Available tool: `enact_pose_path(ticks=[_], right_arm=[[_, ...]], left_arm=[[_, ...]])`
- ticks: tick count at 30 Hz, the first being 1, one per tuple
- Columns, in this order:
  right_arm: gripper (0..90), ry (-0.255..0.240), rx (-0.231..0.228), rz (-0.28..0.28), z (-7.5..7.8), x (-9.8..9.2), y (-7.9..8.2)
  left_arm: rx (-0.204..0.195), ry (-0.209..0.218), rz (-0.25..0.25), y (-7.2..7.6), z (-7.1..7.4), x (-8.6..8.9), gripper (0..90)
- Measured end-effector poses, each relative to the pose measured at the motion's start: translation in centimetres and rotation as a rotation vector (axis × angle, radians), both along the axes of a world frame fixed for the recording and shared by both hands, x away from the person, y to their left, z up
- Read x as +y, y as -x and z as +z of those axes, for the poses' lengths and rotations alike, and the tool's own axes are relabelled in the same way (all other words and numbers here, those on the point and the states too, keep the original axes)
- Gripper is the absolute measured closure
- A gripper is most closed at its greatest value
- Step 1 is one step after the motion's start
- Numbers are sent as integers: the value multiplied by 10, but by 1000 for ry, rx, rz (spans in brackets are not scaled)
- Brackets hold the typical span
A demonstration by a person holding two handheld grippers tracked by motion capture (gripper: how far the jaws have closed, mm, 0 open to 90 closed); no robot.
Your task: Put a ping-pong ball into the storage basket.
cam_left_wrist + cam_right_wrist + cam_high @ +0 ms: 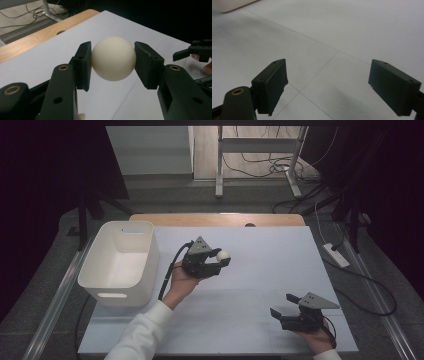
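A cream-white ball (113, 58) is clamped between the two black jaws of my left gripper (113, 65), held above the white table. From above, the same ball (223, 254) shows at the tip of the left gripper (222, 259) near the table's middle, a little right of the white bin (120, 262). My right gripper (283, 306) rests low near the front right corner. Its jaws stand wide apart over bare tabletop, and nothing lies between the right gripper's (328, 86) pads.
The white bin is an open plastic tub with handle slots, at the table's left edge. A wooden strip (215, 219) runs along the far edge. Cables and a power strip (336, 255) lie on the floor to the right.
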State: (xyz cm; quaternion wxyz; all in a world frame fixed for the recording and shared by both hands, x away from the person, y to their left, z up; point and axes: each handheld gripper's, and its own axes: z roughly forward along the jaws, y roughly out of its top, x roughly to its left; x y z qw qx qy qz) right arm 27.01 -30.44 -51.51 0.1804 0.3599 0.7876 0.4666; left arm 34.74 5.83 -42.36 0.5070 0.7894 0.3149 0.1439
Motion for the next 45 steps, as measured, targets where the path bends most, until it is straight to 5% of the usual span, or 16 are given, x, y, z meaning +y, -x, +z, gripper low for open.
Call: enact_pose_path(ticks=[45], right_arm=[[153,-1,-1,6,1,1,0]], left_arm=[[-47,4,75,8,23,44,508]])
